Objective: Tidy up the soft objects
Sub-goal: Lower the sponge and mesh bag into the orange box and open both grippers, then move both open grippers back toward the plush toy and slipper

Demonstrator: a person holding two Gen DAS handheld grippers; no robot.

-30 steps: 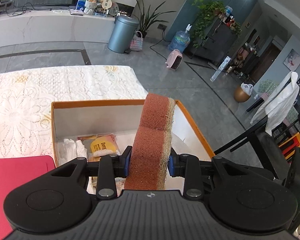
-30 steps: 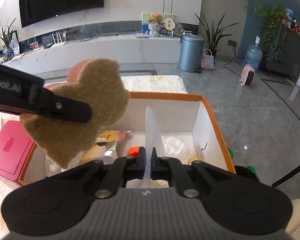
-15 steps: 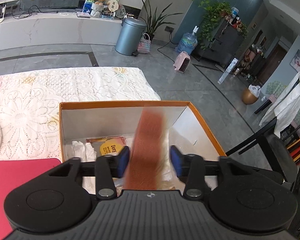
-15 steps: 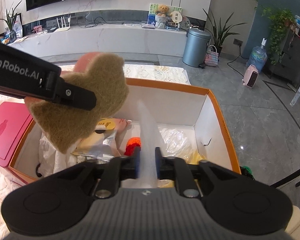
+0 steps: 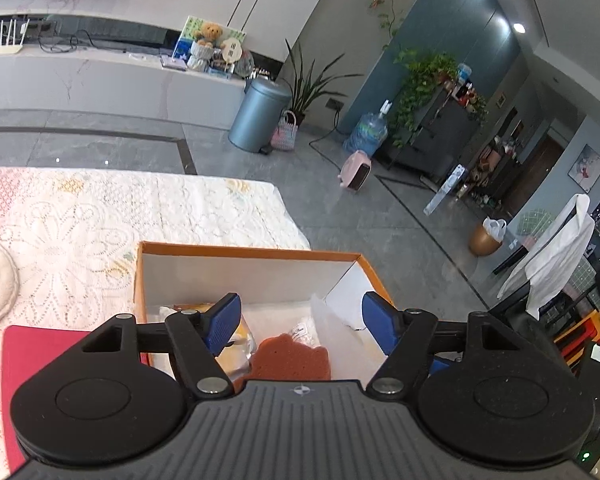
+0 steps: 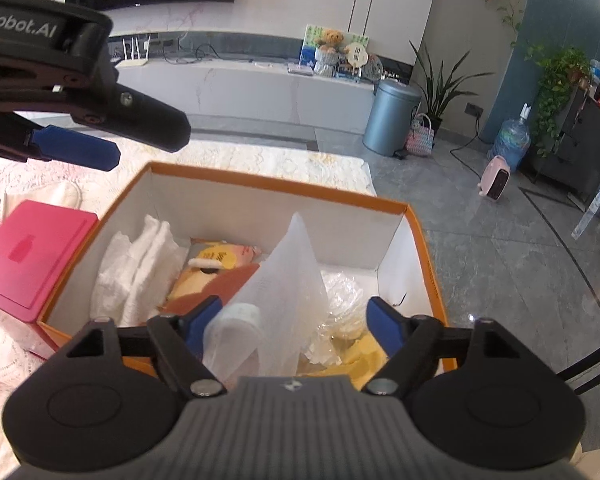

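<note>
A: Any writing you can read?

B: White lettering on the left gripper's (image 6: 112,148) body in the right wrist view: "nRobot.AI", with the start cut off at the frame edge. There is also dark print on a yellow round label on the packet (image 6: 220,258) in the box, too small to make out.

A: How do the jaws stand?

B: Both pairs are spread wide and hold nothing. The left gripper (image 5: 300,322) hangs over the orange-rimmed box (image 5: 240,251); the right gripper (image 6: 288,322) does too.

A: And the sponge?

B: The reddish-brown sponge (image 5: 290,362) lies inside the box, below and between the left blue pads (image 5: 222,322), touching neither. From the right side a strip of it (image 6: 230,280) shows beside the packet.

A: What else is in there?

B: Crumpled white tissue (image 6: 138,268) against the left wall, and a translucent white sheet (image 6: 284,292) standing up in a peak between the right jaws, apart from both pads. Clear plastic wrap (image 6: 342,304) sits on the right.

A: Around the box?

B: A pink lid (image 6: 32,252) just beside it, on the lace cloth (image 5: 100,216) covering the counter.
</note>
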